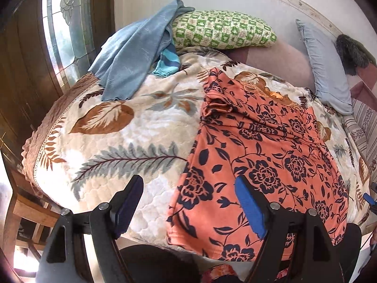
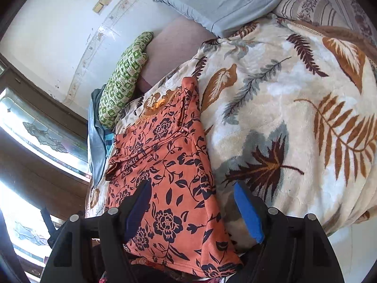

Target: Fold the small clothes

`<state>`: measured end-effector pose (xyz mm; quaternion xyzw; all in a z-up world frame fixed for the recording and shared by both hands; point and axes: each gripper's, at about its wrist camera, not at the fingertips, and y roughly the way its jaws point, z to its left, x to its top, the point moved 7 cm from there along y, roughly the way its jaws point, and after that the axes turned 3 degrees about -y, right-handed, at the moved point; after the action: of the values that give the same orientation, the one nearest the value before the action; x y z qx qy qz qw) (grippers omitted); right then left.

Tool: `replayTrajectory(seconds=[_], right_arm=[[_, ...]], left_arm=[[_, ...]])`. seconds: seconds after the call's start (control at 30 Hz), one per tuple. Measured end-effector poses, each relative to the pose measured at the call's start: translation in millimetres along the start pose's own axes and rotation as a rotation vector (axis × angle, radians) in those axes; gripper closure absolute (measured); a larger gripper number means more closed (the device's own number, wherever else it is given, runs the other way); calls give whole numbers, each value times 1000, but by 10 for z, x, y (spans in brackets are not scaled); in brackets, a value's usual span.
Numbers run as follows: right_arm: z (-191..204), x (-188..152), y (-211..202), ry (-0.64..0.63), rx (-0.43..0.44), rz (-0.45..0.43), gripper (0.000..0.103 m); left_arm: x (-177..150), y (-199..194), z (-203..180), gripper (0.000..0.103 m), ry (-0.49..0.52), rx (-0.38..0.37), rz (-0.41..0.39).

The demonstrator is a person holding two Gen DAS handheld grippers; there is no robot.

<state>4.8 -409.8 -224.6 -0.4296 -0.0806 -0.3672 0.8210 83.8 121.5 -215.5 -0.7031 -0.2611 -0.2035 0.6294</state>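
An orange shirt with dark blue flowers lies spread on the leaf-patterned blanket, hem toward me, collar away, one sleeve bunched at its upper left. My left gripper is open and empty, hovering above the shirt's lower left hem corner. In the right wrist view the same shirt lies below my right gripper, which is open and empty above the shirt's lower right hem edge. The blanket extends to the right.
A blue cloth and a striped turquoise piece lie at the blanket's far left, next to a green checked pillow. A grey pillow leans at the back right. A wooden chair stands left of the bed.
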Motion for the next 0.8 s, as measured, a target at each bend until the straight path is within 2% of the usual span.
replayTrajectory(seconds=[0.17,0.3,0.47,0.53,0.7,0.73,0.77,0.8], right_arm=[[-97,-151,124,10,-37,74,29],[-139,-262,235,35,-28,128,29],[-91,-454,443,19,-46,208,29],[-71,-519,521,3,-65,234,29],[-16,-562,624,-17,-83,256,29],[-14,-562,631,-20,-89,259,29],[-15,-559,636,-23,-95,260,29],[-16,-552,638,-23,-98,259,29]], left_arm=[[-132,157,196,23,-22,16,58],[-216,320,240,23,-63,-32,122],[-336,455,251,23,-39,-59,180],[-436,547,219,23,-44,-107,238],[-631,722,141,23,-42,-156,316],[-655,758,131,25,-41,-160,330],[-674,796,131,33,-40,-159,344],[-696,837,124,45,-39,-157,359]])
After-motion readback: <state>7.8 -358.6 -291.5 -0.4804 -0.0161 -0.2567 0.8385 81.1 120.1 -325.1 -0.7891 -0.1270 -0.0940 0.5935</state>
